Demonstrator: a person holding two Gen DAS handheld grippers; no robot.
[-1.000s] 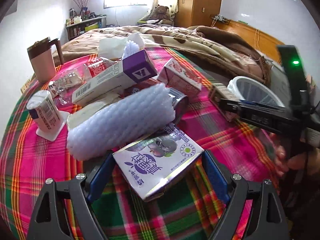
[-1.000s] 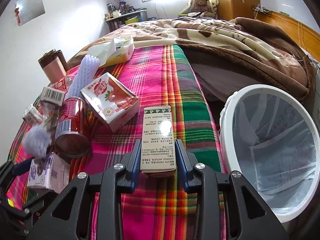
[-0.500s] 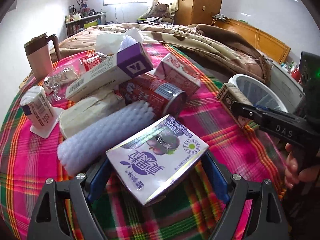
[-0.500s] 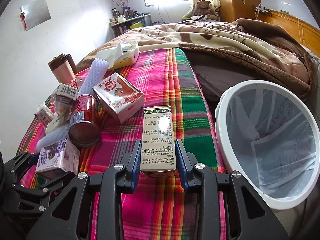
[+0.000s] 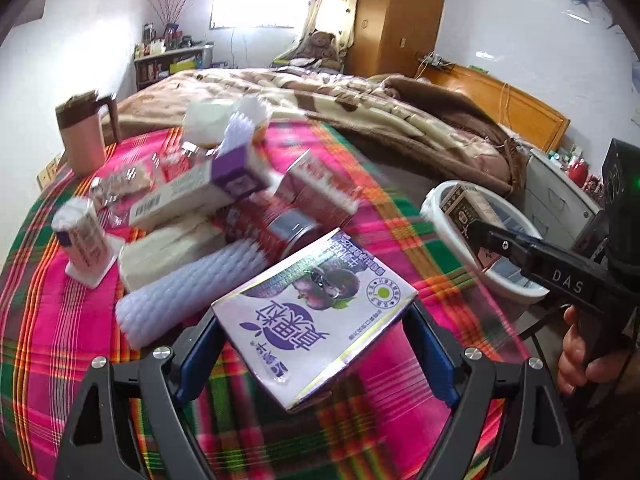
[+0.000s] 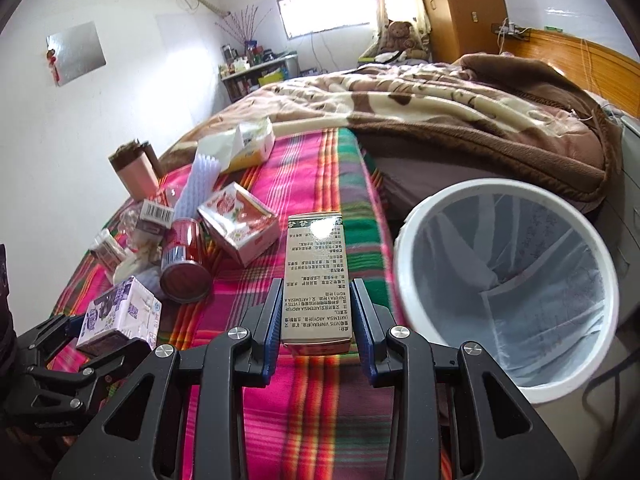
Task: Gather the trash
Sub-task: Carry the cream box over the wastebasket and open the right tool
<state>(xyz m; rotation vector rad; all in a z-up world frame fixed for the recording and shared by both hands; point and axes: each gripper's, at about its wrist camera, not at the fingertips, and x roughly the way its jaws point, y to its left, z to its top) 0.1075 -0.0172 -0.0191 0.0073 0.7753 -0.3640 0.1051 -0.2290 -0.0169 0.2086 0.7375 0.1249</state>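
Covering the surface: plaid blanket [image 6: 316, 184] in pink and green, spread over the bed, trash heaped toward its left side.
Bin: white wastebasket [image 6: 504, 288] with a clear liner, standing just off the blanket's right edge.
Left gripper [image 5: 316, 340]: clenched wide on a purple-and-white drink carton [image 5: 316, 312], raised clear of the blanket near its near edge.
Right gripper [image 6: 318, 320]: clamped on a tall beige box [image 6: 316, 272] with printed text, held near the right edge, beside the wastebasket's rim.
Remaining pile: red can [image 6: 184, 264], strawberry carton [image 6: 240, 224], white foam sleeve [image 5: 192, 284].
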